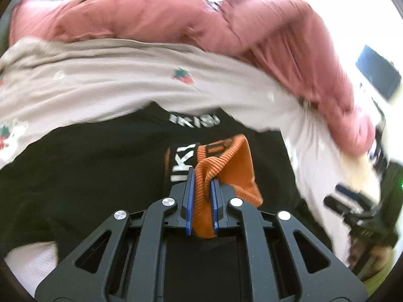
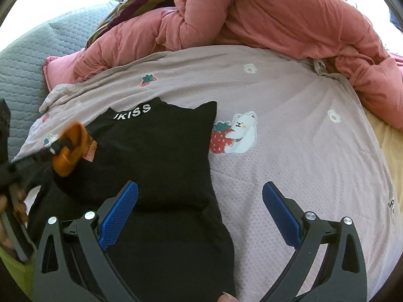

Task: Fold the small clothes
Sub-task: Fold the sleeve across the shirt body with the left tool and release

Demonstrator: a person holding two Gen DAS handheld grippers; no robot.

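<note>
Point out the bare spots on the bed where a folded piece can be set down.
Free: the printed sheet right of the black garment, from the bear print toward the right gripper. Crowded: the pink duvet bunched along the far edge, and the left side, where the left gripper pinches the orange sock.
</note>
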